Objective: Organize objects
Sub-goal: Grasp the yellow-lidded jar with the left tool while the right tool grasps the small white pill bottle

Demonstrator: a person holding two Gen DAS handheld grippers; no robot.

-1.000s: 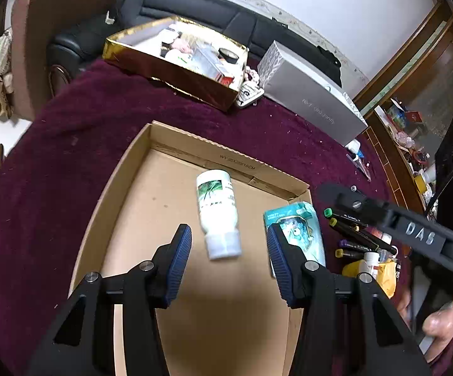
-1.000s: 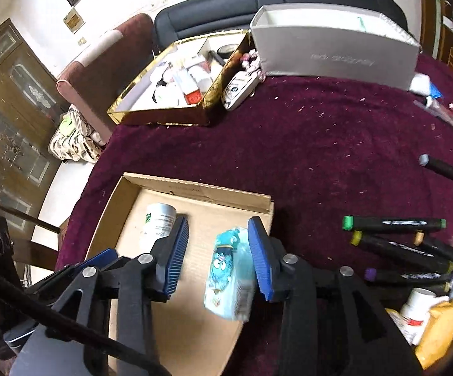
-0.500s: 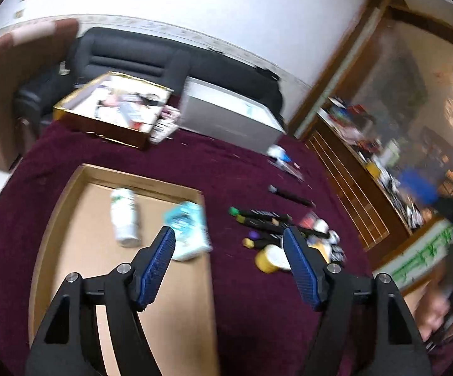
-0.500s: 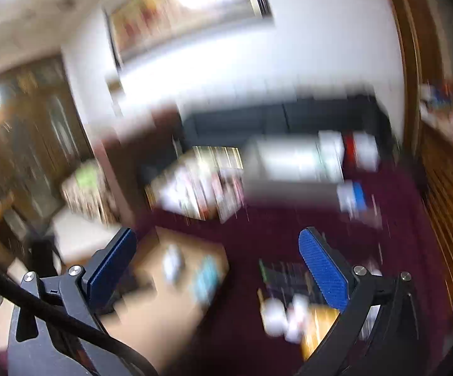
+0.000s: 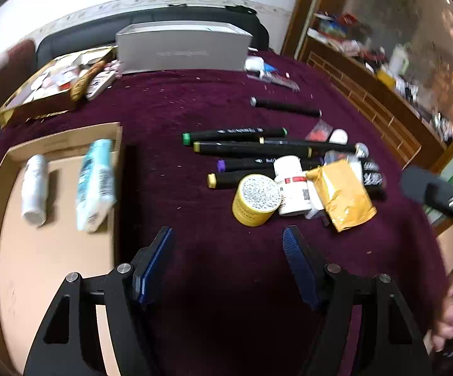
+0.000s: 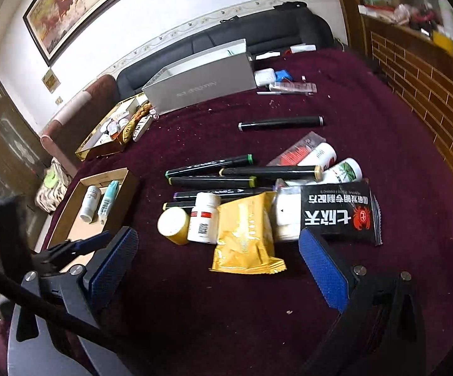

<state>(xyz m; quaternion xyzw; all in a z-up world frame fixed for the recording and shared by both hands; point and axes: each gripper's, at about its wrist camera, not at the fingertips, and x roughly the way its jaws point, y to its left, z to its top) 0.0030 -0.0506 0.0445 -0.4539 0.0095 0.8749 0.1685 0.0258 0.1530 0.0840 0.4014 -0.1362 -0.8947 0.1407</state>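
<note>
A shallow cardboard tray at the left holds a white bottle and a light-blue packet. To its right lies a pile: black markers, a yellow round tin, a white pill bottle, a gold pouch and a black packet. My left gripper hovers open and empty over bare cloth before the tin. My right gripper stands wide open, empty, just short of the gold pouch.
On the dark red cloth at the back stand a grey box and a gold box of small items. A lone black pen lies apart. A wooden cabinet lines the right side.
Both grippers left the cardboard tray and swung right to the pile. The right gripper let go of the blue packet, which now lies in the tray. Both jaws opened wider.
</note>
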